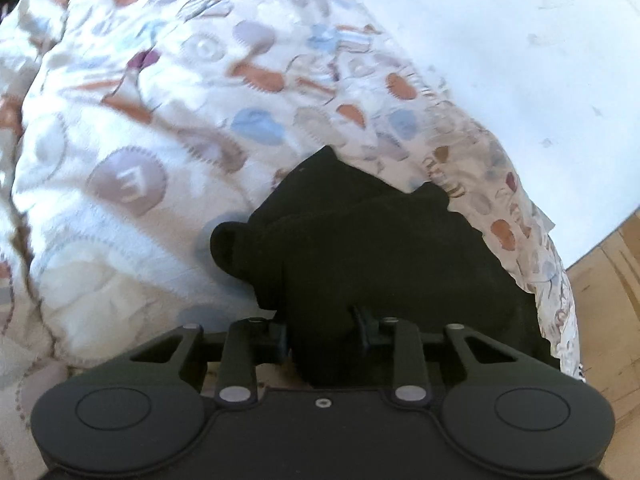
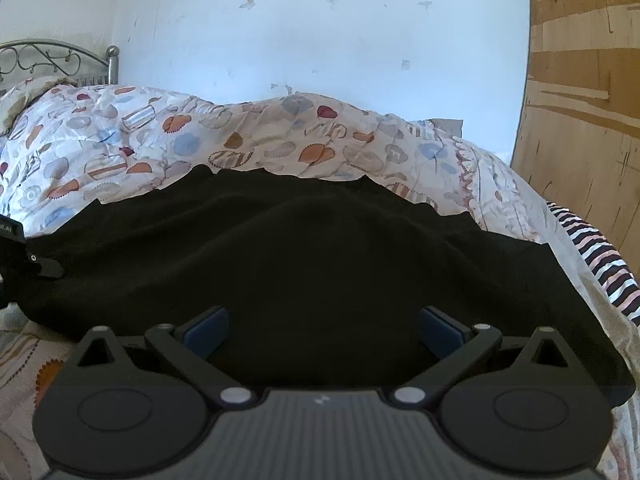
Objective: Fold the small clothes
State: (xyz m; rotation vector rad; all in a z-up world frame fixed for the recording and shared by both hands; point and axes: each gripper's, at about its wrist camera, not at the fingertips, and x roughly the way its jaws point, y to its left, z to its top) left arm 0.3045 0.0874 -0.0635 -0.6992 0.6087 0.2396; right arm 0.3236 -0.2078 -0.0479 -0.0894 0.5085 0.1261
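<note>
Left gripper (image 1: pixel 324 330) clamps black garment (image 2: pixel 304 248) on patterned quilt (image 2: pixel 160 140); right gripper (image 2: pixel 322 330) gapes.

My left gripper (image 1: pixel 324 330) has black garment (image 1: pixel 360 248) bunched between its pads, so nothing passes there. My right gripper (image 2: pixel 322 330) stands wide, black cloth spread under and ahead of it. Far beyond, the rumpled quilt (image 2: pixel 160 136) rises, then the wall (image 2: pixel 320 40). A wooden panel (image 2: pixel 580 120) blocks the right.
</note>
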